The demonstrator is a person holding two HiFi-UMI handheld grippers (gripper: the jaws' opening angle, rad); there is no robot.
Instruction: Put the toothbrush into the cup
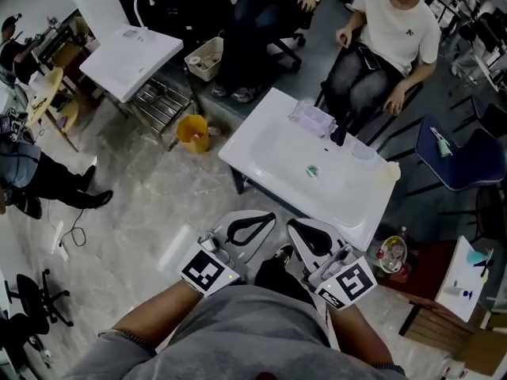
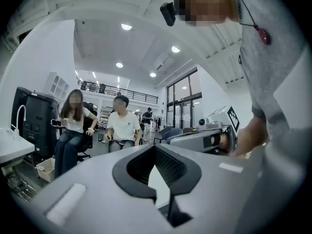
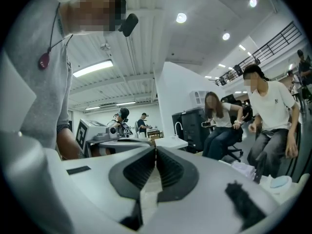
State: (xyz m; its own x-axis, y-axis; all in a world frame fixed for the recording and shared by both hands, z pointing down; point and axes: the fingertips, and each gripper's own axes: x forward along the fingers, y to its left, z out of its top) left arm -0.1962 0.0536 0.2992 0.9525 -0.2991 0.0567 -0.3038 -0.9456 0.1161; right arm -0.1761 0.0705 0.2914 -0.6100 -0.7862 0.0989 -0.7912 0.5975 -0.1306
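L gripper & R gripper close to us, jaws together, empty; sink well off; hasty reach could tip cup.

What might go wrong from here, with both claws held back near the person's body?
The left gripper and right gripper are both shut and empty, short of the sink; they must open before grabbing anything. What looks like the cup stands near the sink's far rim beside the dark faucet, so a nudge might tip it. A seated person is close behind the sink; a long reach may come near them.
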